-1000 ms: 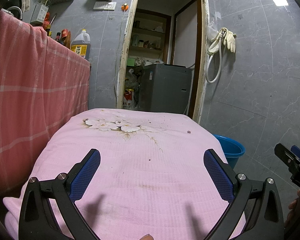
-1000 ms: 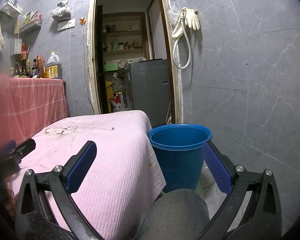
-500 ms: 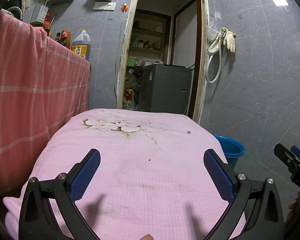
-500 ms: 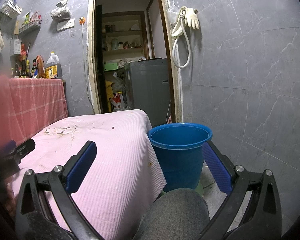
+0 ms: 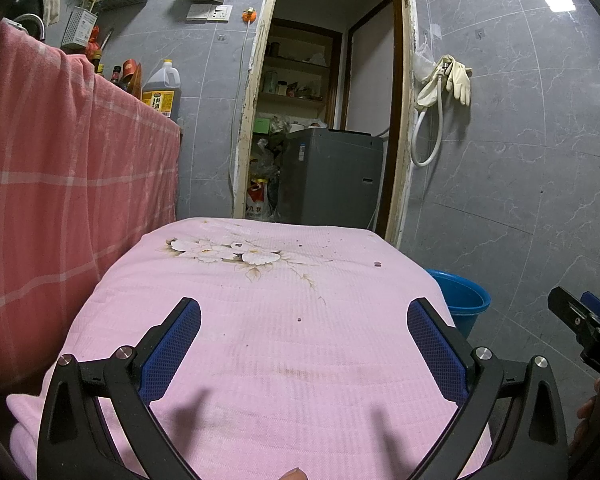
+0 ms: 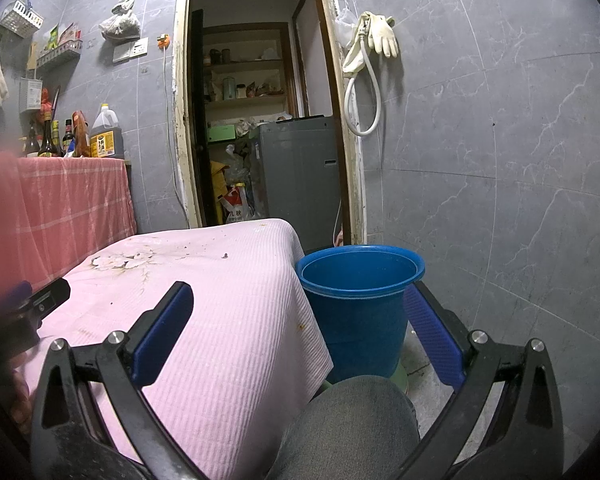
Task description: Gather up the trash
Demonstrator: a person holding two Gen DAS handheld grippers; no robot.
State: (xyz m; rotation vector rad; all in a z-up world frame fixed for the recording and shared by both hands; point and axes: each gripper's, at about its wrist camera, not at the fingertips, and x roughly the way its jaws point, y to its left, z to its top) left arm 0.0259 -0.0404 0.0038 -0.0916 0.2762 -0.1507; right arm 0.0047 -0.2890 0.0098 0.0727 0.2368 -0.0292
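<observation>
1. The left tool [image 5: 304, 322] hovers over the pink-clothed tabletop [image 5: 260, 344], its blue pads spread wide, holding nothing.
2. The trash is only tiny dark crumbs [image 5: 377, 264] near the far right edge: probably light and loose, needing a careful fingertip pinch.
3. The right tool [image 6: 300, 312] is likewise spread and empty, facing the blue bucket [image 6: 360, 280] beside the tabletop.

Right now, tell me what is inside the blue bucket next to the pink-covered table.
In the right wrist view, the blue bucket shows only bare blue inner wall below its rim; no trash is visible. The near rim hides its bottom, so anything lying low inside cannot be seen.
</observation>
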